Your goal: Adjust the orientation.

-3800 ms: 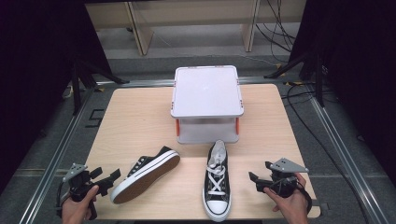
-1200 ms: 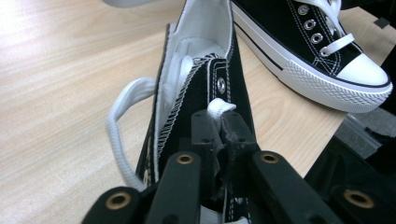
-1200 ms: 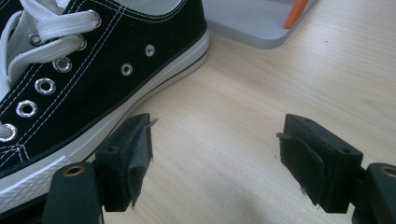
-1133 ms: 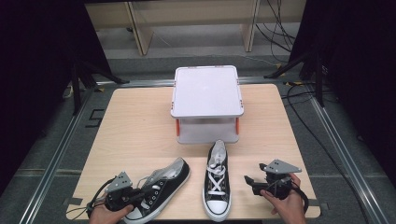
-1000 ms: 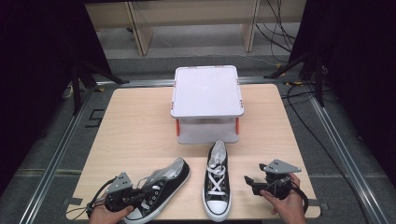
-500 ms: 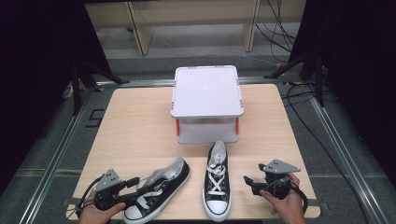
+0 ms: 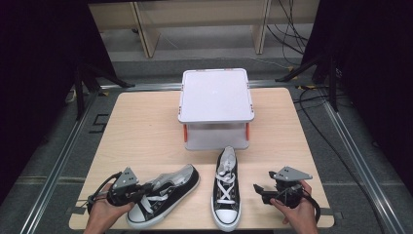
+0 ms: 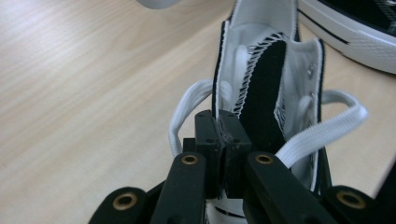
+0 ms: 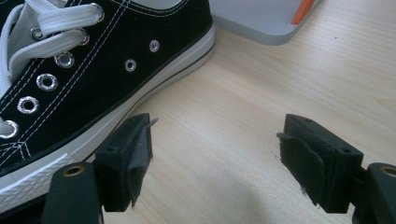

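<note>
Two black canvas sneakers with white laces lie on the wooden table (image 7: 146, 131). The left shoe (image 7: 165, 195) stands upright, angled with its toe toward the near edge. My left gripper (image 7: 141, 191) is shut on the edge of its upper beside the laces. In the left gripper view the jaws (image 8: 218, 123) pinch that black edge of the shoe (image 8: 275, 70), with a lace loop (image 8: 322, 130) to one side. The right shoe (image 7: 225, 187) points its toe at me. My right gripper (image 7: 257, 189) is open just to its right, the jaws (image 9: 215, 144) over bare wood beside the shoe's sole (image 9: 93, 70).
A grey lidded box (image 7: 215, 95) with orange clips stands at the table's middle back, close behind the right shoe's heel; its corner (image 9: 266, 18) shows in the right gripper view. Metal rails run along both table sides. Bare wood lies left of the box.
The left shoe lay on its side farther left 3.8 s ago; it now stands upright, nearer me, held by my left gripper. In the last half second that gripper shifted slightly right. The right gripper barely moved.
</note>
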Tool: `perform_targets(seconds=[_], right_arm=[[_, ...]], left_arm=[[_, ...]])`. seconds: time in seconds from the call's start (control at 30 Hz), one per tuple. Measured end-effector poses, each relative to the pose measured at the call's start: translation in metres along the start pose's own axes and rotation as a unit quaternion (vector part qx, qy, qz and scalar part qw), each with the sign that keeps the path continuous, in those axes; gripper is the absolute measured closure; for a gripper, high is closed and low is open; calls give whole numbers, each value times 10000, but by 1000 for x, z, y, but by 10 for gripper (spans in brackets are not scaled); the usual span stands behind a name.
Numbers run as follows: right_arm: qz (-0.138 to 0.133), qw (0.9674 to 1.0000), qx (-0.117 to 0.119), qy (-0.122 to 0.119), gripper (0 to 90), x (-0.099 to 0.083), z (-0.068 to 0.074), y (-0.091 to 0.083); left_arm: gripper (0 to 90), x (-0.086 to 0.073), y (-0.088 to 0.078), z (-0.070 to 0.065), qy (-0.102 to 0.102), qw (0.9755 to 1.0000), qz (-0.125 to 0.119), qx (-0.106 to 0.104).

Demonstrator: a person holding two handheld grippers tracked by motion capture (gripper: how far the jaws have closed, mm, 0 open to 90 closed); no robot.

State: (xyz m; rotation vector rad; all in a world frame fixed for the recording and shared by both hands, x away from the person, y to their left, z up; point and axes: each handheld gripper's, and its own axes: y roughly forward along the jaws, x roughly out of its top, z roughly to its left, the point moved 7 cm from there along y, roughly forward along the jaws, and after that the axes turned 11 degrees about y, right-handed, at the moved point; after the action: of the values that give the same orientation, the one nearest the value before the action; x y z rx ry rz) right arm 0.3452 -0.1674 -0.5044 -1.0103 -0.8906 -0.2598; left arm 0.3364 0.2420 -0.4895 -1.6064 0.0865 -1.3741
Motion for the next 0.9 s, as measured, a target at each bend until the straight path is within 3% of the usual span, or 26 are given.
perform_targets(seconds=[0.07, 0.13, 0.17, 0.2, 0.3, 0.33, 0.4, 0.43, 0.5, 0.53, 0.57, 0.63, 0.7, 0.8, 0.83, 0.87, 0.9], right_arm=[[-61, 10000, -31, -33, 261, 1, -1, 1], [-58, 10000, 26, -66, 260, 1, -1, 1], [-69, 9999, -96, -78, 260, 1, -2, 0], [-1, 10000, 47, -25, 260, 0, 0, 1], [-54, 10000, 39, -70, 260, 1, -1, 1], [-70, 9999, -98, -92, 260, 1, -2, 0], [-48, 10000, 30, -79, 260, 1, -1, 1], [10, 10000, 38, 1, 260, 0, 0, 0], [-20, 10000, -35, -39, 260, 0, -1, 0], [-31, 10000, -62, -20, 260, 0, -2, 1], [-19, 10000, 57, 22, 260, 0, 0, 0], [-72, 10000, 32, -46, 260, 1, -1, 0], [-27, 10000, 51, -24, 260, 1, -1, 1], [-82, 9999, -152, -5, 260, 1, 0, 0], [-35, 10000, -70, -14, 260, 1, 1, 1], [-35, 10000, -58, -15, 260, 1, 2, 1], [-35, 10000, -58, -15, 260, 1, 2, 1]], left_arm=[[871, 3, 4, 12, -12, 10000, 27, -54], [861, 5, 8, 23, 132, 9998, 162, 17], [855, 6, 8, 27, 231, 9994, 251, -34], [840, 8, 9, 32, 323, 9989, 335, 45], [832, 16, 15, 41, 343, 9985, 370, 191], [830, 17, 17, 43, 318, 9986, 357, 216], [825, 20, 20, 49, 279, 9988, 294, 265], [807, 21, 22, 51, 108, 9994, 197, 261], [797, 20, 20, 51, 71, 9996, 180, 201], [774, 20, 19, 51, 31, 9994, 173, 281], [733, 21, 17, 49, -181, 9991, 84, 370], [639, 23, 6, 44, -485, 9977, -129, 465], [635, 25, 1, 41, -558, 9968, -227, 518], [626, 38, -10, 23, -574, 9957, -590, 434], [629, 44, -11, 15, -562, 9954, -712, 310], [634, 51, -11, 2, -366, 9965, -732, 186], [634, 51, -11, 2, -366, 9965, -732, 186]])
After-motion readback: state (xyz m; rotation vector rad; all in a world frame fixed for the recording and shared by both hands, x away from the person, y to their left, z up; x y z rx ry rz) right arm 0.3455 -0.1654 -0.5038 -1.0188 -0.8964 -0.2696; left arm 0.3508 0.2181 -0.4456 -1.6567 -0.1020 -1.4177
